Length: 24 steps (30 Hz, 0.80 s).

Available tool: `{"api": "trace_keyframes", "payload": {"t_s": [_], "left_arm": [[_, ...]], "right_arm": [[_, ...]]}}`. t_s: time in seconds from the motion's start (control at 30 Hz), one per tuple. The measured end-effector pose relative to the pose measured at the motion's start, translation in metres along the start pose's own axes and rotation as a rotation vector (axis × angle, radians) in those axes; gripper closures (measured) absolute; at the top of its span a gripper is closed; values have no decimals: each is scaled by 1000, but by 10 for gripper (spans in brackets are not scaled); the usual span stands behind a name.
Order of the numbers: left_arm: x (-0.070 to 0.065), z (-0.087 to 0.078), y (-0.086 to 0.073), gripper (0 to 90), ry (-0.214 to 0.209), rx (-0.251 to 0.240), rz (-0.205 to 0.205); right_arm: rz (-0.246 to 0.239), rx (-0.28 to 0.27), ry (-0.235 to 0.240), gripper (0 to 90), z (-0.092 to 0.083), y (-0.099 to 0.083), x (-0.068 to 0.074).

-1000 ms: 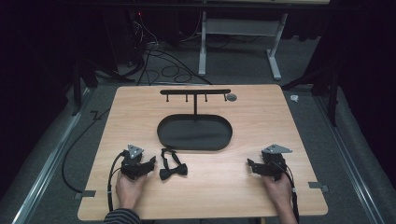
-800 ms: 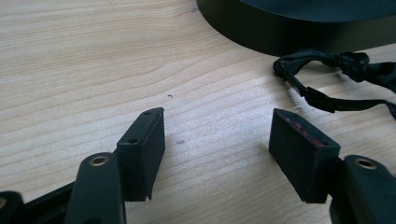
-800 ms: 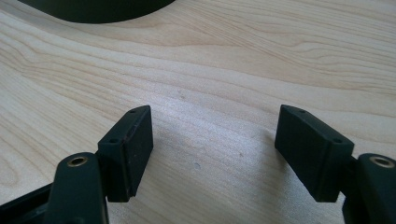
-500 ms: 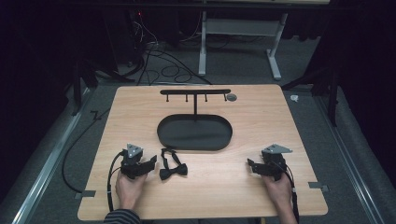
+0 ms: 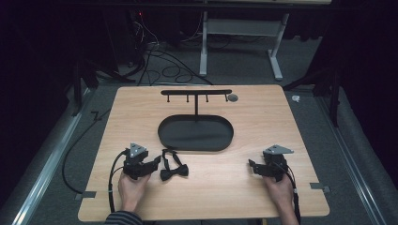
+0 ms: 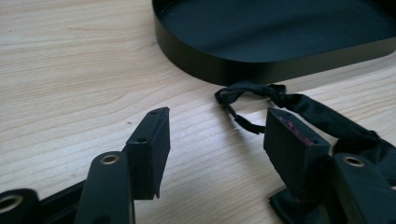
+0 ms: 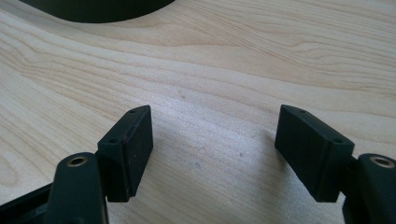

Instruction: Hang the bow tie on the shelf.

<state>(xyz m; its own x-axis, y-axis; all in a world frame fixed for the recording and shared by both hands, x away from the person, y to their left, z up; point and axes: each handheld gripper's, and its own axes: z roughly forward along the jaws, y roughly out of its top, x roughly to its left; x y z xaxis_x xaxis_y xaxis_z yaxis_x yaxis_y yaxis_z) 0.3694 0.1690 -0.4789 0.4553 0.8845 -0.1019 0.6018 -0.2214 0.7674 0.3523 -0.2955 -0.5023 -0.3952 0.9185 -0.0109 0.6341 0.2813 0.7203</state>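
Observation:
A black bow tie [image 5: 174, 171] lies on the wooden table [image 5: 234, 117] with its strap [image 5: 169, 156] looped toward the tray. My left gripper [image 5: 154, 164] rests just left of it, jaws pointing at it. In the left gripper view my left gripper [image 6: 217, 135] is open; its jaws have just been closing a little. The right pad [image 6: 292, 149] stands against the bow tie cloth [image 6: 341, 128], and a thin end of the strap [image 6: 261, 91] reaches between the jaws without being pressed. My right gripper [image 5: 253, 167] sits at the front right, open over bare wood [image 7: 212, 135].
A black oval tray [image 5: 196, 146] stands mid-table with an upright post carrying a hook bar [image 5: 196, 92]. Its wall [image 6: 243, 70] rises just beyond the left jaws. A small grey disc [image 5: 232, 97] lies by the bar's right end. Cables run over the floor behind.

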Motion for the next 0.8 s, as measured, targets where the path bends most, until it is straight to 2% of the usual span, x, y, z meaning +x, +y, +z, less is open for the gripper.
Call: {"api": "trace_keyframes", "payload": {"t_s": [0.27, 0.5, 0.8], "left_arm": [[-12, 7, 6, 418, -23, 23, 32], [-18, 13, 8, 428, -38, 38, 41], [-21, 25, 6, 470, -25, 89, 45]], "right_arm": [[-3, 1, -2, 290, 0, 0, 0], [-2, 0, -2, 290, 0, 0, 0], [-3, 0, -2, 289, 0, 0, 0]]}}
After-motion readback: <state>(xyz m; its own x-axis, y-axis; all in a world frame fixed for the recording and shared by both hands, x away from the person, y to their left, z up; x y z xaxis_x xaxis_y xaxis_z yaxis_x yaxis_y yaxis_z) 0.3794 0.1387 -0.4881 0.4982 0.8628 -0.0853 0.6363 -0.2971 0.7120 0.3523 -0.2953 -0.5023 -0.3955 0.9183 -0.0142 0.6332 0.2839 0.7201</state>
